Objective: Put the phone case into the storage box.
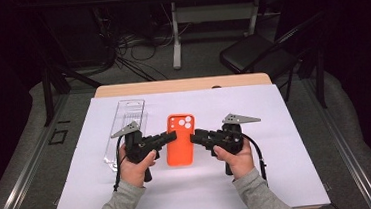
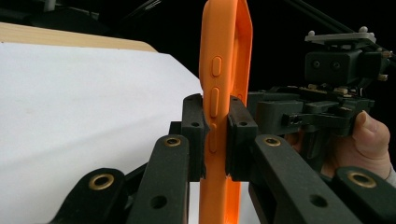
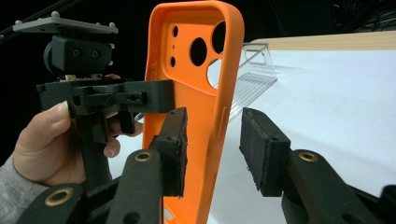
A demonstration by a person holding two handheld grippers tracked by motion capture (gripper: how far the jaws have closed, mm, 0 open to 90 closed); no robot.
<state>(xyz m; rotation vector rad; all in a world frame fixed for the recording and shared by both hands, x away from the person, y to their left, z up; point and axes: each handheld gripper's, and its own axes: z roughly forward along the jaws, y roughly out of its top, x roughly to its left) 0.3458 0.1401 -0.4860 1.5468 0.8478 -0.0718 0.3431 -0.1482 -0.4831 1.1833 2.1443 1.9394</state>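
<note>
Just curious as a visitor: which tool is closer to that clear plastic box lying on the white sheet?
Left. The left tool sits right beside the clear plastic box, clamped on the orange phone case. The right tool is beyond the case, farther away.

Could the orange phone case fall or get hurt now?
Maybe. The left gripper alone pinches the orange phone case, by one thin edge, so the case could twist or slip out. The right gripper has its jaws on both sides of the opposite edge but not yet pressing; if it closes off-centre, it might bend the soft case or knock it loose. The clear plastic package lies close by the left gripper and could get bumped.
</note>
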